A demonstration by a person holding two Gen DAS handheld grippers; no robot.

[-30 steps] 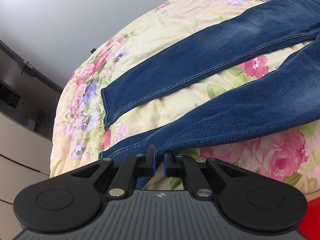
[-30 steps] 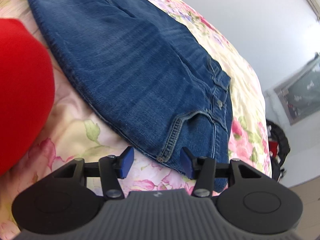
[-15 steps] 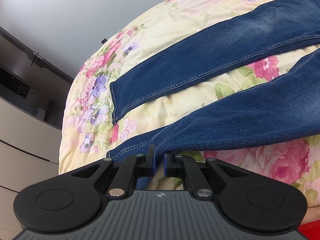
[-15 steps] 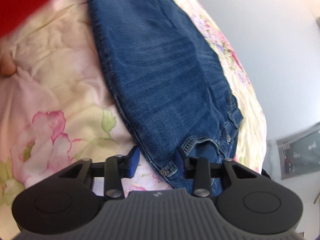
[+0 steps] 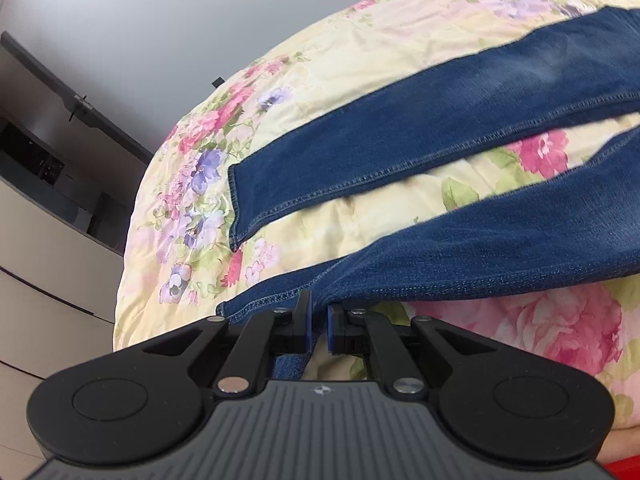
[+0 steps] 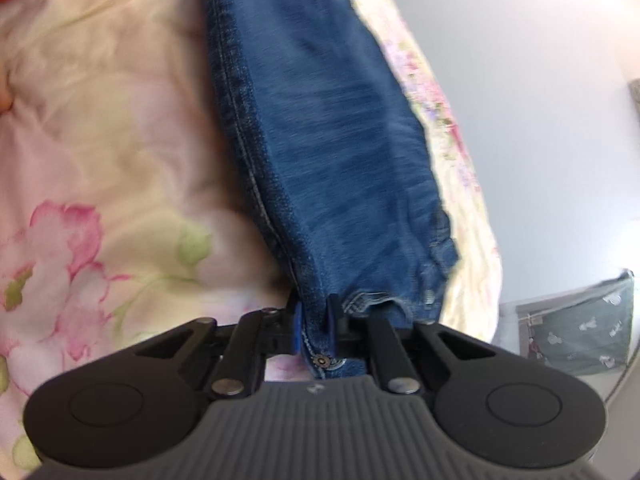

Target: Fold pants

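A pair of dark blue denim jeans (image 5: 420, 148) lies spread on a bed under a pale yellow floral quilt (image 5: 320, 76), contrast stitching running along seams and hems. The left tongs (image 5: 319, 322) are closed on the hem of the nearer leg, whose cloth rises off the quilt into the blue pads (image 5: 306, 322); the other leg lies flat further off, its cuff square-cut.

Only the right wrist view shows the waist end: the right tongs (image 6: 316, 324) have just been closing and now pinch the waistband corner, a metal rivet (image 6: 321, 360) showing just below the pads, denim bunched into a lifted ridge. A curved pocket seam sits beside them. The picture is blurred.

The left view alone shows grey wall and cream cabinetry (image 5: 44, 240) beside the bed. The quilt looks soft and rumpled.
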